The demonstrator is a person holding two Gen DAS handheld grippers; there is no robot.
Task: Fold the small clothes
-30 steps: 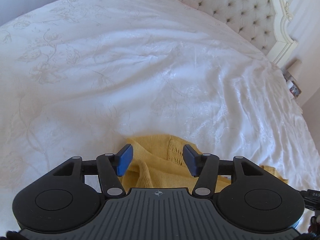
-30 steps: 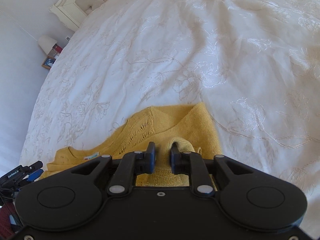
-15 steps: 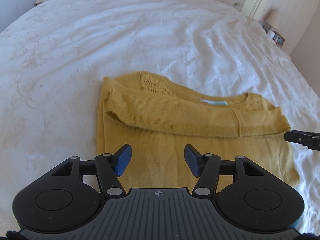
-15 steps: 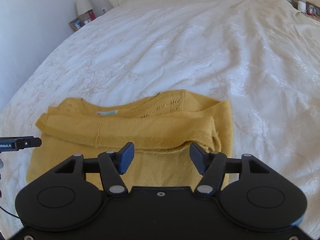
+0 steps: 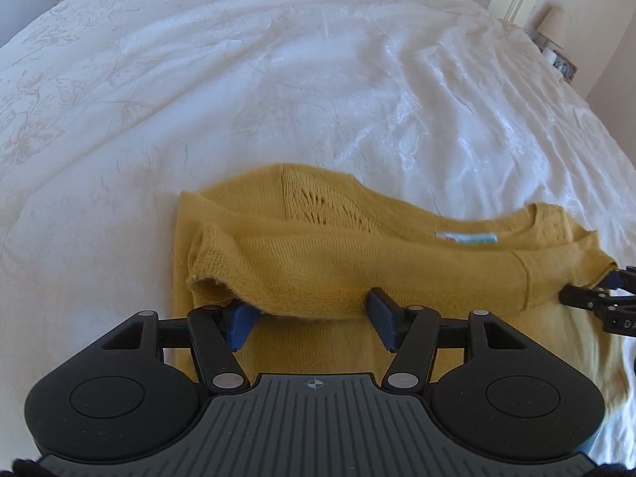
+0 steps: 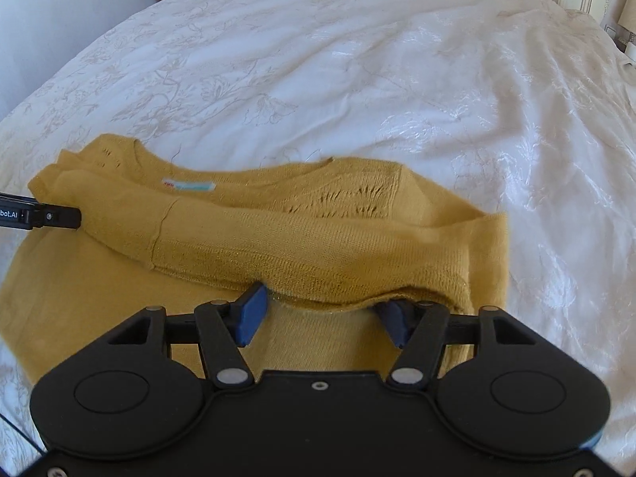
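The yellow knit sweater (image 5: 357, 270) is laid flat on the white bedspread (image 5: 278, 79), sleeves folded across its body. The left claw (image 5: 310, 318) and the right claw (image 6: 322, 314) are held apart, empty, low at the sleeve's near edge. The knit is judged light, soft and stretchy; hold is best taken at the side edges, through both layers.

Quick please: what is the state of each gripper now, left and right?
Left gripper: open, holding nothing, at the yellow sweater's folded sleeve.
Right gripper: open, holding nothing.
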